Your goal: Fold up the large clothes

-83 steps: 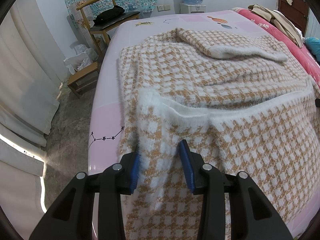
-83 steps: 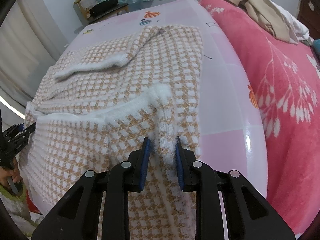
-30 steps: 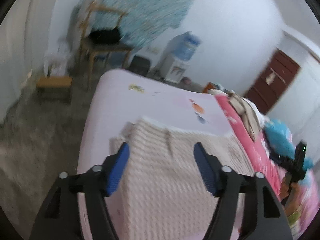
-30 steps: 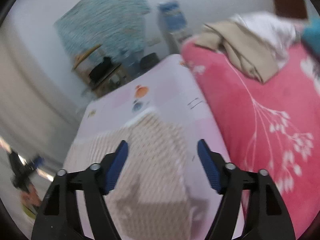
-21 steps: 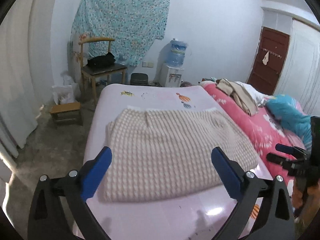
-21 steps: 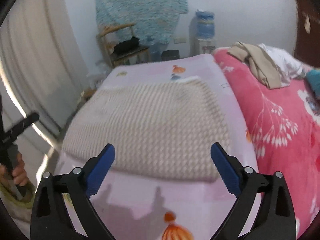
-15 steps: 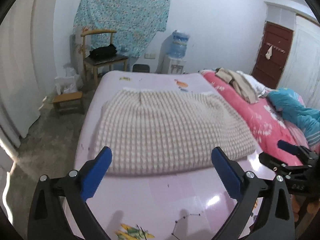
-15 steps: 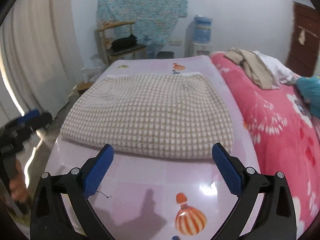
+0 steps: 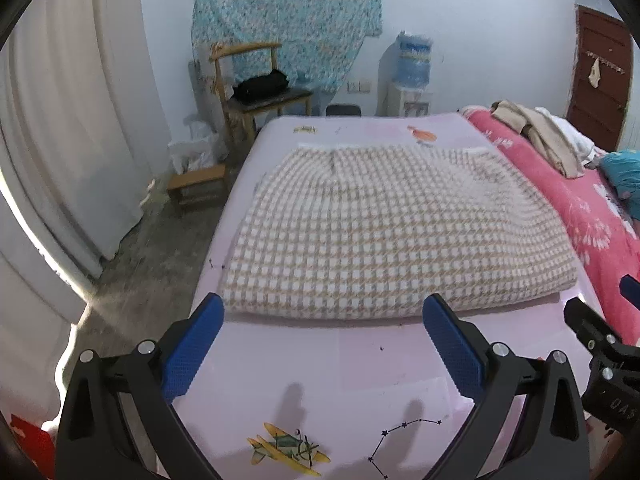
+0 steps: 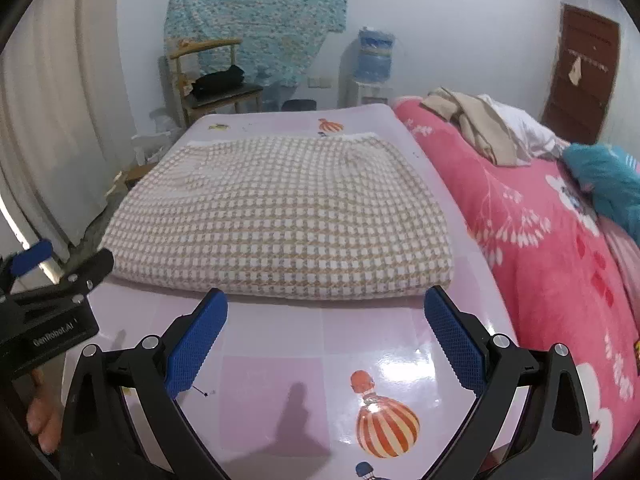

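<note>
Blue-padded fingers (image 9: 192,344) of the left gripper (image 9: 322,346) stand spread wide and hold nothing, poised above the bare pink sheet (image 9: 360,364) at the near end of the bed. The right gripper (image 10: 326,342) is spread just as wide and equally empty; only part of it shows at the right edge of the left camera's view, the rest cut off.

The folded sweater (image 9: 384,232), a tan-and-white check knit, lies flat in a broad rectangle across the middle of the sheet, its near folded edge just beyond both sets of fingers and touching neither. What lies inside the fold is hidden.

A pink blanket (image 10: 560,248) covers the right side of the bed, with a heap of beige clothes (image 10: 480,128) on it farther back and something teal (image 10: 608,184) partly cropped by the lens edge. Against the far wall stand a wooden chair (image 9: 256,92) carrying a dark bundle too blurred to identify, a water dispenser (image 9: 412,76) and a hanging patterned cloth (image 9: 288,16).
</note>
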Tool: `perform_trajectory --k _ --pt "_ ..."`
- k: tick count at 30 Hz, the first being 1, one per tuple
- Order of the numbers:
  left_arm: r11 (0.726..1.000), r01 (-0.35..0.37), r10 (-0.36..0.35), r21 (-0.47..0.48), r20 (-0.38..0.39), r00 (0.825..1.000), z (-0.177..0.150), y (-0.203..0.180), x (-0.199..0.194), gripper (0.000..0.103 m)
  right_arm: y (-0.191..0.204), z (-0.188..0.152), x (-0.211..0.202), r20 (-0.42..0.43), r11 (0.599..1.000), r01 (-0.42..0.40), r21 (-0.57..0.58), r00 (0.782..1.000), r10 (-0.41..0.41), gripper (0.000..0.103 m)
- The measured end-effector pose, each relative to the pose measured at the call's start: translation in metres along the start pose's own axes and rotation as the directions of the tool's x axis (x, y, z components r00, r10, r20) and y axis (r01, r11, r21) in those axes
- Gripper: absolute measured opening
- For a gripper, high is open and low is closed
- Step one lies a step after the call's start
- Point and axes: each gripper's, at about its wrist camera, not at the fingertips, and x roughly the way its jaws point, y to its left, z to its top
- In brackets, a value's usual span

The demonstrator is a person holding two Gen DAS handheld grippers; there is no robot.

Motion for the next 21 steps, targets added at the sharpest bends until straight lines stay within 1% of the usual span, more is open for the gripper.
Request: perform_trajectory --k 5,9,13,21 --pt "1.000 -0.021 0.022 0.004 -0.063 0.998 -0.003 -0.003 0.010 0.098 -0.001 0.000 0.008 -0.025 1.000 0.011 0.011 1.000 -0.011 0.095" --pt "1.000 -0.018 0.017 -0.002 -0.097 0.995 -0.006 -0.002 0.015 0.098 0.001 -0.002 0.015 -0.049 1.000 0.013 0.013 0.999 -0.012 0.095" --pt "1.000 -0.020 0.020 0.007 -0.110 0.994 -0.006 -0.005 0.018 0.098 0.007 -0.004 0.019 -0.064 1.000 0.011 -0.005 0.998 -0.012 0.095" --pt "1.000 -0.014 0.015 0.014 -0.111 0.994 -0.006 -0.009 0.018 0.098 0.009 -0.004 0.017 -0.064 1.000 0.021 -0.021 0.998 -0.022 0.095"
